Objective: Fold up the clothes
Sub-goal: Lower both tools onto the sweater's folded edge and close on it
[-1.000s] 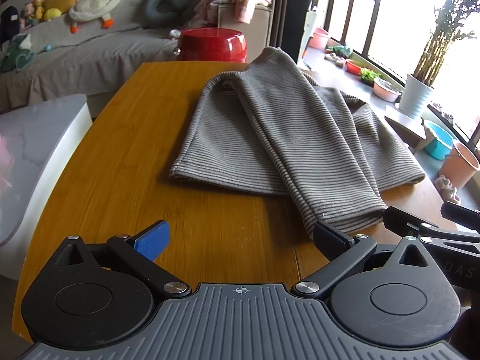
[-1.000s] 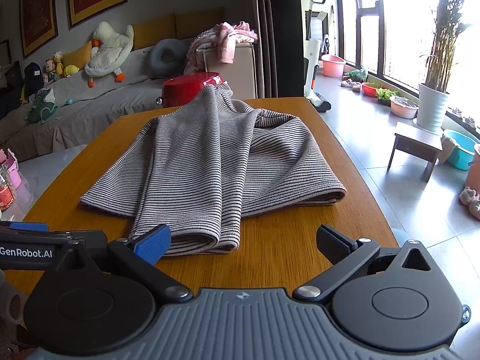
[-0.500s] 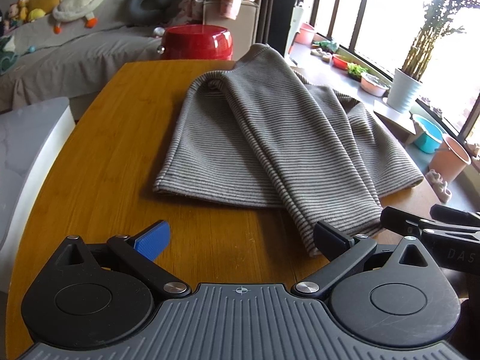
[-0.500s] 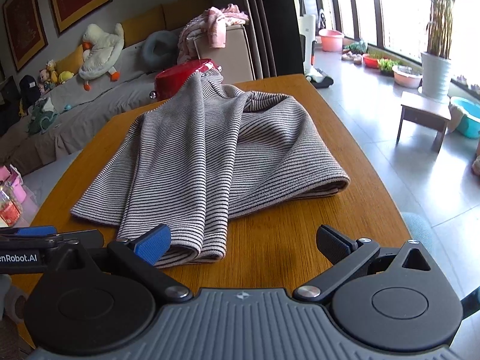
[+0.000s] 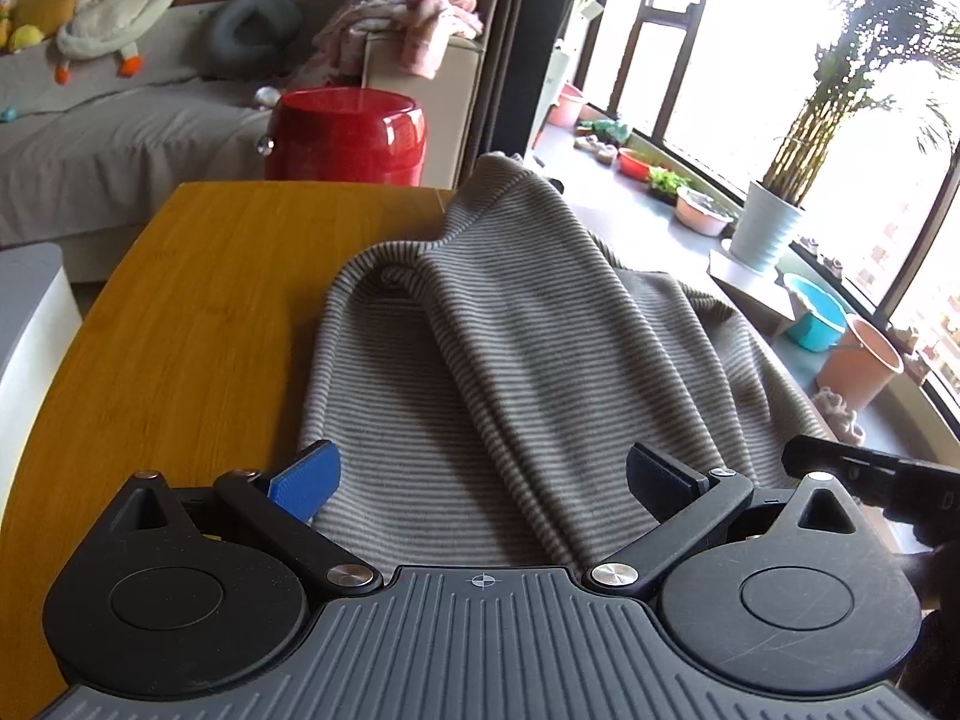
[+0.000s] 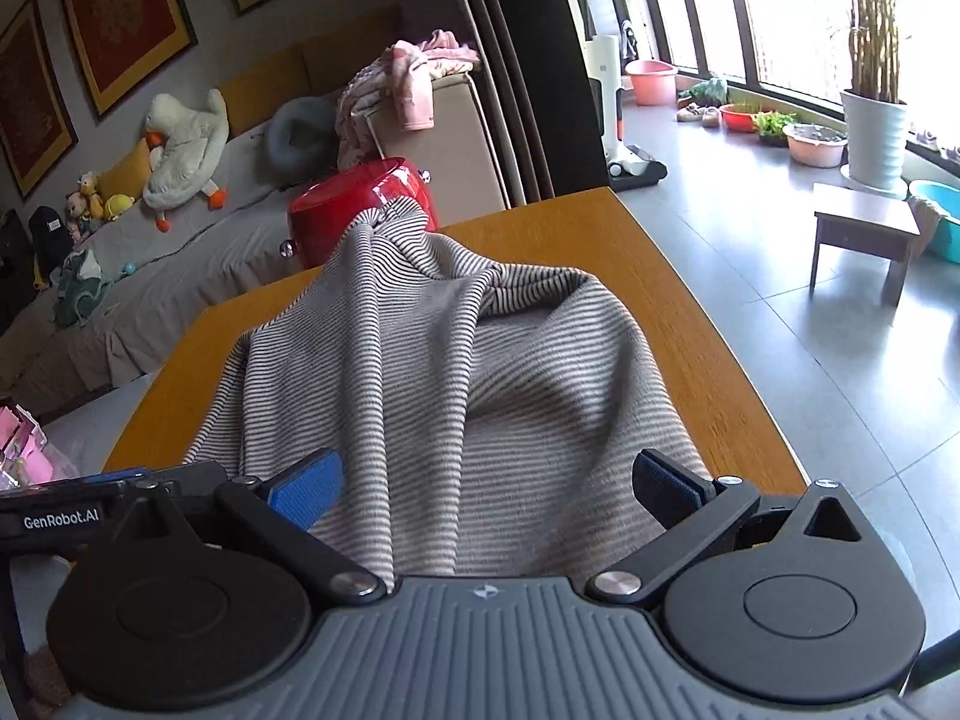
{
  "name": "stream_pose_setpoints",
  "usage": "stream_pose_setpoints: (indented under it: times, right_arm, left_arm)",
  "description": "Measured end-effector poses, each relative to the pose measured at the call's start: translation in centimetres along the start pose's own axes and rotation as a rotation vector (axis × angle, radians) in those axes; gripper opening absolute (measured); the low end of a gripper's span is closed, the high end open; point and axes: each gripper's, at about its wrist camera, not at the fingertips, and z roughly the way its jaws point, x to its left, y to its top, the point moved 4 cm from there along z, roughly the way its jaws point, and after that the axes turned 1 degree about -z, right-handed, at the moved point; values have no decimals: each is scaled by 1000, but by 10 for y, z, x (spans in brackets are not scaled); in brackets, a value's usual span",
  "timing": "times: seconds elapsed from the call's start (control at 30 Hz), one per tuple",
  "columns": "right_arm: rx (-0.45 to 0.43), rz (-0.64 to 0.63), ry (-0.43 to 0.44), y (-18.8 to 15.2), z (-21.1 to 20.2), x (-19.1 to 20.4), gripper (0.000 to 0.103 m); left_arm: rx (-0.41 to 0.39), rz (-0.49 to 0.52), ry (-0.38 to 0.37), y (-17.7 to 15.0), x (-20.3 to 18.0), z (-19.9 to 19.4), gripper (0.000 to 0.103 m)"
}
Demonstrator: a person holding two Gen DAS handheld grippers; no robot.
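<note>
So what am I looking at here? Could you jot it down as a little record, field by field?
garment: striped grey sweater, partly folded, one long panel laid over its middle
surface: wooden table
left gripper: open, fingers either side of the near hem
right gripper: open, also over the near hem
grip: neither is closed on the cloth
behind the table: red stool, sofa with a plush goose

text: "GenRobot.AI", white on black | on: side of left gripper (image 6: 60, 519), seen at lower left of right wrist view | left wrist view: nothing legible | wall pictures (image 6: 129, 24): pattern only, no readable characters
</note>
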Motion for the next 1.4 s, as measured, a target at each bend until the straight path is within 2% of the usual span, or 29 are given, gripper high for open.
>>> stream_pose_setpoints:
  times: [0.23, 0.33, 0.53, 0.63, 0.73, 0.93, 1.03, 1.23, 1.4]
  right_arm:
    - [20, -41, 58, 23, 57, 21, 103]
    - [60, -3, 75, 26, 79, 18, 103]
    - [68, -41, 76, 26, 88, 18, 103]
    - [66, -3, 111, 26, 85, 11, 103]
    - [81, 3, 150, 24, 79, 7, 103]
    - [95, -120, 181, 3, 56, 14, 103]
    - [95, -116, 217, -7, 41, 12, 103]
    - [103, -70, 284, -22, 12, -1, 103]
    - [121, -113, 297, -41, -16, -6, 103]
  left_arm:
    - [29, -7, 1, 7, 19, 35, 103]
    - [20, -11, 5, 3, 25, 40, 103]
    - [-45, -16, -2, 0, 30, 41, 103]
    - [-47, -3, 10, -1, 27, 41, 103]
    - [-38, 20, -13, -4, 24, 38, 103]
    - [-20, 66, -42, -21, 13, 23, 103]
    - [-9, 83, -55, -31, 6, 13, 103]
    - [50, 78, -126, -49, -6, -11, 103]
    - [84, 87, -154, -64, -6, -30, 103]
